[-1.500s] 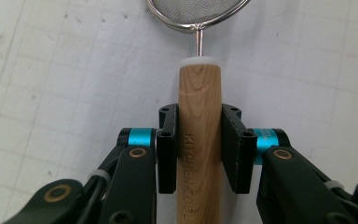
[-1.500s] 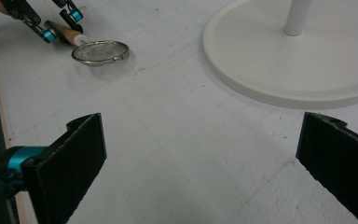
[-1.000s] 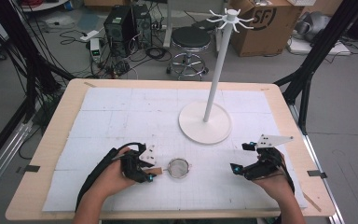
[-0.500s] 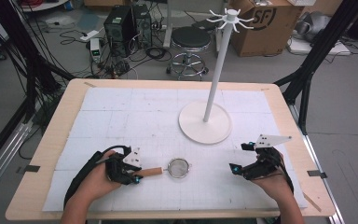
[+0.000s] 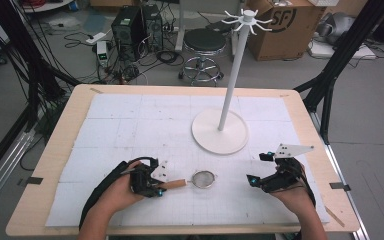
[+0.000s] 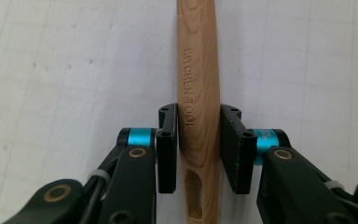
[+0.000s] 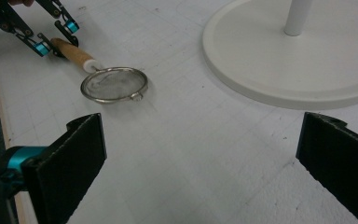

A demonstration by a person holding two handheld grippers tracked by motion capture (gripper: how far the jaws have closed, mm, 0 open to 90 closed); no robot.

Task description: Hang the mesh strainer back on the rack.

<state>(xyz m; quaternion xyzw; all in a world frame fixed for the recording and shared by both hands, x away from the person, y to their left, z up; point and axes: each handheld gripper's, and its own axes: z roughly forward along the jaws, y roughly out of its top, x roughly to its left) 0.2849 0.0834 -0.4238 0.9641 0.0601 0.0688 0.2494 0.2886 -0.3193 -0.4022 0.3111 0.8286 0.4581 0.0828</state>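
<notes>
A small metal mesh strainer (image 5: 203, 178) (image 7: 114, 84) lies flat on the white mat near the table's front edge. Its wooden handle (image 6: 198, 93) (image 5: 176, 184) points left and is stamped "KITCHEN TOOL". My left gripper (image 5: 163, 184) (image 6: 198, 140) (image 7: 58, 38) straddles the handle near its slotted end. Its jaws have just been closing and now both pads (image 6: 168, 149) lie against the wood. My right gripper (image 5: 258, 168) (image 7: 200, 163) rests to the right of the strainer, jaws spread wide with nothing between them.
A white hook stand (image 5: 220, 131) (image 7: 279, 60) with a round base and a tall pole rises at the middle right of the mat. The wooden table's front edge (image 5: 180, 231) runs just behind both hands.
The left hand drew back to the left, then slid right again onto the handle, its jaws narrowing around it. Strainer and right hand stayed put.
</notes>
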